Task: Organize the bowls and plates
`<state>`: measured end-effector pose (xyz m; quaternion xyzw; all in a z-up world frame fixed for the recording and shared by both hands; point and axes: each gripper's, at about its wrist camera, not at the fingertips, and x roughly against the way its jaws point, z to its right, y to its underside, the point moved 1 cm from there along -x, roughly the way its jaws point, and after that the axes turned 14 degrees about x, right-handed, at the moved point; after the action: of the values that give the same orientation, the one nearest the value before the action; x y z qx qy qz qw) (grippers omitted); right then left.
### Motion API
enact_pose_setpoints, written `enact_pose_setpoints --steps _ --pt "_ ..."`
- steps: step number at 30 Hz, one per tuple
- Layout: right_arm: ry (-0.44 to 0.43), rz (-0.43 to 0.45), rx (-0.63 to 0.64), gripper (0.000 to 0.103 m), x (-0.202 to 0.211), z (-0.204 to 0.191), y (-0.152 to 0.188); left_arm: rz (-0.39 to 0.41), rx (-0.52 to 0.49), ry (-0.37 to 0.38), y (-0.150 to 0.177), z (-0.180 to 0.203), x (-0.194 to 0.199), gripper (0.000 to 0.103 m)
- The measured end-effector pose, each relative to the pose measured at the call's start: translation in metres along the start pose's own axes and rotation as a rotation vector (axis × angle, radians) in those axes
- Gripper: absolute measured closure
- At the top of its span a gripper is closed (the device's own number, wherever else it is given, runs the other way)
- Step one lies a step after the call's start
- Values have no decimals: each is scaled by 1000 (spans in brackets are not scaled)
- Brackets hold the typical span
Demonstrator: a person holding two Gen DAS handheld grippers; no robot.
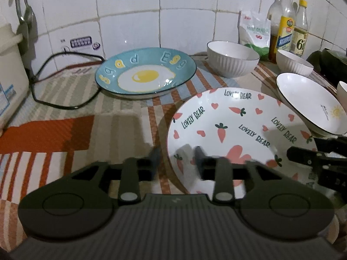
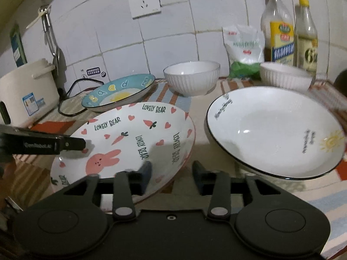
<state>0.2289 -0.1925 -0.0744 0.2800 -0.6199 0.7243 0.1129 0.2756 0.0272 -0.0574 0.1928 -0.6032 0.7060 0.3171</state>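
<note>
While both grippers reach in over the striped cloth (image 1: 65, 99) that covers the table, the "Lovely Bear" plate (image 1: 229, 127) lies between them. The left gripper (image 1: 176, 159) straddles this plate's near left rim: its right finger sits over the white inside, its left finger over the cloth just outside, and the jaws stand partly apart without pressing on the rim. The right gripper (image 2: 171, 174) does the same at the plate's opposite edge, its left finger over the carrot-and-heart pattern, its right finger outside the rim, its jaws likewise partly apart and gripping nothing. In the right wrist view the plate's near edge looks raised off the cloth, though what it rests on is hidden.

Just to the right of the right gripper, a white black-rimmed plate with a sun drawing (image 2: 275, 132) sits close beside the bear plate. Ahead and to the left of both grippers lies the blue fried-egg plate (image 1: 145, 72), apart from the others. Further ahead, near the tiled wall, two white ribbed bowls stand: one (image 1: 232, 58) beyond the bear plate, the other (image 1: 293, 62) further right, in front of two oil bottles (image 1: 286, 28) and a white bag (image 1: 254, 30). A beige rice cooker (image 2: 28, 91) stands far left with its black cord (image 1: 52, 82) looping over the cloth.
</note>
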Motion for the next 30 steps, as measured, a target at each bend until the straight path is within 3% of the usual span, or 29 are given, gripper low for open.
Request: enact_pose_setpoints --steps 1,9,16,24,26,30 --pt "4 9 12 49 5 0 0 12 -5 2 1 0 5 52" --pt "-8 48 54 44 55 1 -2 42 -61 36 17 8 45 51" --pt "-14 79 111 41 102 -3 -2 52 -126 45 34 24 85 44" --pt "2 118 174 31 152 -4 6 81 -205 77 49 46 134 39" --pt "14 128 187 30 163 -2 9 82 -220 93 50 54 144 30" --pt "28 145 203 28 184 7 17 94 -256 121 53 70 160 28"
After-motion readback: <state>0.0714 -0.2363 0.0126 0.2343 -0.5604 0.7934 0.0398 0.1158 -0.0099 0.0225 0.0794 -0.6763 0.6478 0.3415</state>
